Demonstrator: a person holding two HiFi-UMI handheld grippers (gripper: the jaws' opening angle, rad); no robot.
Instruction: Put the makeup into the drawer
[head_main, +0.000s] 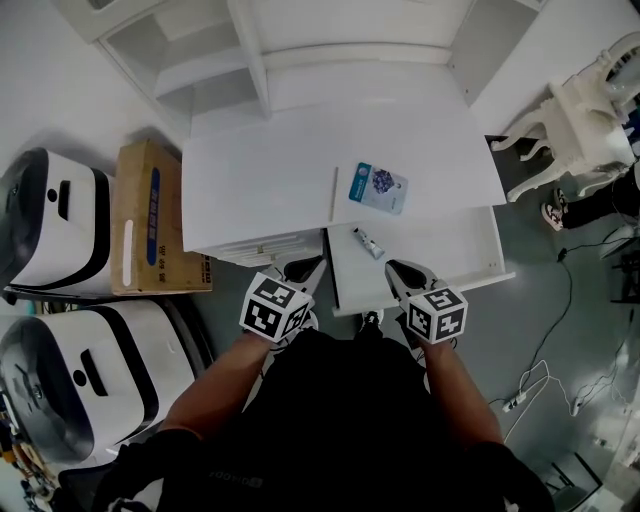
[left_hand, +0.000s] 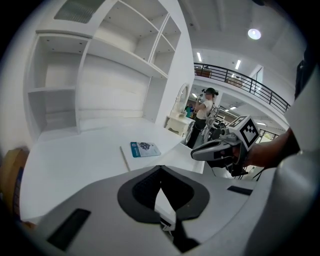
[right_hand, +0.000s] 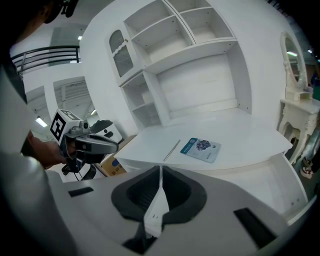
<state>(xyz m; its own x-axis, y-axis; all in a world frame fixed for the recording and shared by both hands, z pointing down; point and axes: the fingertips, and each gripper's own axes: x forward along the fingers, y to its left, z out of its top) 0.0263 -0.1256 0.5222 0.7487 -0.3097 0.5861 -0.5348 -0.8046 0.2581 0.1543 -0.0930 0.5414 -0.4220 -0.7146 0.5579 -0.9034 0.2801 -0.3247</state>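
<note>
Both claws are closed and empty. The left gripper hangs before the desk, and the right gripper is over the open drawer. A small tube lies inside the drawer. Beyond it, a teal packet rests on the desk. A cardboard box stands beside the desk on the left.

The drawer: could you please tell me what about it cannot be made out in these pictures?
- The small tube in the drawer: head view, too small to identify or read.
- Drawer's front edge: head view, partly hidden behind the right gripper.
- Tube: right gripper view, hidden behind that gripper's body.
</note>
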